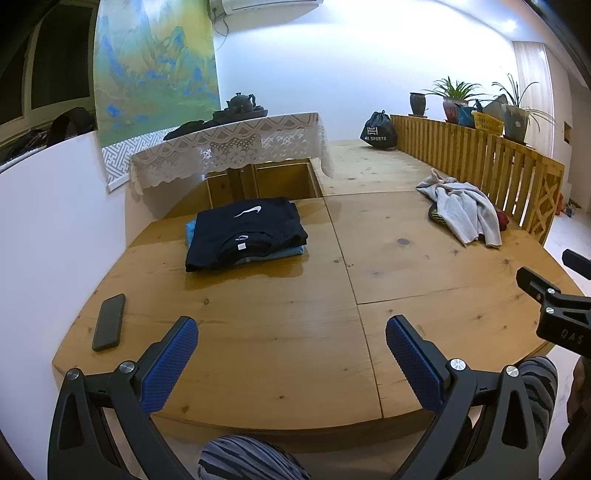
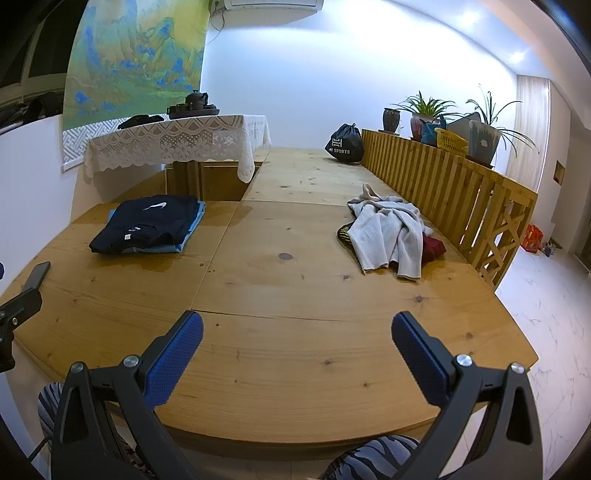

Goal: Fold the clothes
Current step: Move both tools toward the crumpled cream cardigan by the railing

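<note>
Both the left hand-held gripper (image 1: 291, 338) and the right hand-held gripper (image 2: 297, 332) stand wide apart, holding nothing, over the tabletop (image 2: 295, 295). Folded clothes (image 1: 245, 232) lie left of the unfolded pile (image 2: 388, 232) beside the wooden railing (image 2: 443, 177).

Looks like a home living rm w/ a raised wooden platform (image 2: 295, 258). At its far end, a low table under a lace cloth (image 2: 173, 142) w/ a tea set (image 2: 194, 103); landscape scroll (image 2: 136, 55) above; potted plants (image 2: 424, 110) on the platform's slatted rail (image 2: 443, 184); AC unit (image 2: 273, 3) overhead.
</note>
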### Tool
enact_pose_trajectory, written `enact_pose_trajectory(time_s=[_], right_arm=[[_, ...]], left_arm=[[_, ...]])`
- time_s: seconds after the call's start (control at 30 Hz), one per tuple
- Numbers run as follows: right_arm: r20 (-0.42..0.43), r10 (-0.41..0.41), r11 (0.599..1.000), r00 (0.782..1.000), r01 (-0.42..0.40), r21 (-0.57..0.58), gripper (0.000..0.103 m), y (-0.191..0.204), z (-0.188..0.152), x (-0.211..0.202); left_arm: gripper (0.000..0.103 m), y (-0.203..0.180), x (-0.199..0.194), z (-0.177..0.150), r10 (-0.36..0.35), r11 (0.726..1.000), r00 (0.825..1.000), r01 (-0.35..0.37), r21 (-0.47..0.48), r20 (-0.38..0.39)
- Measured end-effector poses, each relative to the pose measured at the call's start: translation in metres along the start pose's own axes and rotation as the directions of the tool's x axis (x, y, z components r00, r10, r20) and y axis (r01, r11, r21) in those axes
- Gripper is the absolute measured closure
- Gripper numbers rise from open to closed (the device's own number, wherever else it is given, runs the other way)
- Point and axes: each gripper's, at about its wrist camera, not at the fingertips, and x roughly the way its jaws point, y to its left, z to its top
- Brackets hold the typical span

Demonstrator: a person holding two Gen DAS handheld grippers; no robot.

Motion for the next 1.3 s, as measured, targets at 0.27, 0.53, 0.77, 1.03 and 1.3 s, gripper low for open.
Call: enact_pose_trajectory(time_s=[0.27, 0.53, 0.77, 1.03, 1.3], right_arm=[[0.011, 0.001, 1.000, 1.000, -0.001, 0.003, 0.000, -0.004, 0.002, 0.001], [0.005, 0.002, 1.000, 1.000, -0.002, -0.009, 0.000, -0.003, 0.001, -0.001], [-0.004, -0.003, 1.000, 1.000, 0.003, -0.010, 0.000, -0.002, 0.003, 0.005], [-0.006, -0.006, 1.000, 1.000, 0.006, -0.009, 0.000, -0.003, 0.004, 0.006], [-0.008, -0.016, 1.000, 1.000, 0.016, -0.001, 0.000, -0.007, 0.005, 0.008]], left_arm=[[0.000, 0.002, 0.003, 0.000, -0.008, 1.000, 1.000, 0.008, -0.009, 0.001], [0.000, 0.004, 0.006, -0.001, 0.001, 1.000, 1.000, -0.001, -0.018, 0.006], [0.001, 0.004, 0.007, 0.000, -0.003, 1.000, 1.000, 0.003, -0.022, 0.003], [0.000, 0.001, 0.010, 0.001, -0.007, 1.000, 1.000, 0.007, -0.015, 0.001], [0.001, -0.004, 0.014, 0.004, -0.022, 1.000, 1.000, 0.022, 0.002, 0.001]])
